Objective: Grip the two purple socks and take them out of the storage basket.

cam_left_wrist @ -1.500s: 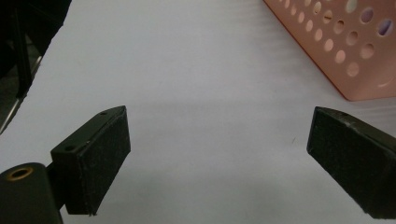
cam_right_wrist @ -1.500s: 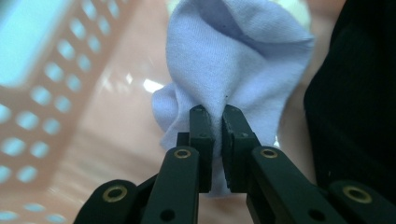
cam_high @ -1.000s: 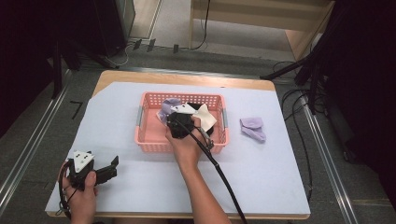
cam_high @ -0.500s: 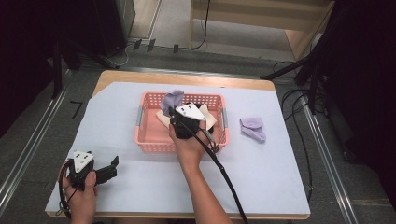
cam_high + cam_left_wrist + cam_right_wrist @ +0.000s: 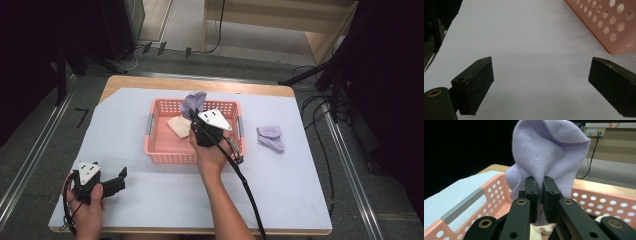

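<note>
A pink perforated basket (image 5: pixel 162 150) stands mid-table. Over it my right gripper (image 5: pixel 193 116) is shut on a purple cloth (image 5: pixel 193 102), which it holds up above the basket's far rim. In the right gripper view the purple cloth (image 5: pixel 549 155) bunches up from between the closed jaws, with the basket's wall (image 5: pixel 599 200) behind. A cream cloth (image 5: pixel 179 125) lies inside the basket. Near the table's front left corner my left gripper (image 5: pixel 120 180) is open and holds nothing; its view shows bare white sheet between its pads (image 5: pixel 476 85) and the basket's corner (image 5: pixel 611 30).
A second purple cloth (image 5: pixel 270 137) lies folded on the white sheet (image 5: pixel 300 185) right of the basket. The basket has a grey handle (image 5: pixel 148 124) on its left end. My right gripper's cable (image 5: pixel 245 185) trails along the forearm. Cables and dark stands surround the table.
My right gripper has lifted the purple cloth up out of the basket and toward its far side. The left gripper has stayed still.
</note>
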`<state>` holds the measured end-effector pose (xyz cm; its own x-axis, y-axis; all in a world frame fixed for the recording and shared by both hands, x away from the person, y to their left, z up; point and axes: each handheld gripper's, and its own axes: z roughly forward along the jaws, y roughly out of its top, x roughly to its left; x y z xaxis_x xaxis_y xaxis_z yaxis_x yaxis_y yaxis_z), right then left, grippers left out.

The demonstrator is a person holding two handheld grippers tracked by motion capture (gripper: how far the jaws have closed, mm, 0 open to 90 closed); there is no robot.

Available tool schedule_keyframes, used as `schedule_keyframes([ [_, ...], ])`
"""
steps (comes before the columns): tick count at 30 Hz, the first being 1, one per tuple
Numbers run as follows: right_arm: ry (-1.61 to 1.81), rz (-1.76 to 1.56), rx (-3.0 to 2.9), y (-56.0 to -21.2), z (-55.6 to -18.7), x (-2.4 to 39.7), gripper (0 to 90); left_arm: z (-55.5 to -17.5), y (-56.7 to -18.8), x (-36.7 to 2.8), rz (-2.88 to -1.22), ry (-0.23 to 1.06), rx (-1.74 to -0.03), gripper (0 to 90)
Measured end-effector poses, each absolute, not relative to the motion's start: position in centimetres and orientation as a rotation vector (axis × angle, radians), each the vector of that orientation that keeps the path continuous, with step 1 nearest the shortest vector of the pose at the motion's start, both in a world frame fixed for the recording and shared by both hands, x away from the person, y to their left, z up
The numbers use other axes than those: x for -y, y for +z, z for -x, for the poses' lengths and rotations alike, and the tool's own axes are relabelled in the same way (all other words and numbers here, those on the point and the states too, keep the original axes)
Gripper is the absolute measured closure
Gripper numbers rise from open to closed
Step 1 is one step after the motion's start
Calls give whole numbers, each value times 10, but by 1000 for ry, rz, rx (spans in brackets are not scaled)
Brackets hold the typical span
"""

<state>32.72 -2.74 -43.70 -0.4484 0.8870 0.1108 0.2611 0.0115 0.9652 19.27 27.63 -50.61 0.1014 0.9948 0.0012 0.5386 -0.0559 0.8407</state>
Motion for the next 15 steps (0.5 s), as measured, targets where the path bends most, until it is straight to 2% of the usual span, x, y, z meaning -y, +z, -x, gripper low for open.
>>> schedule_keyframes([
  [15, 1440, -1185, -1647, -431, -329, 70, 845, -193, -506, -276, -1685, 834, -1520, 68],
])
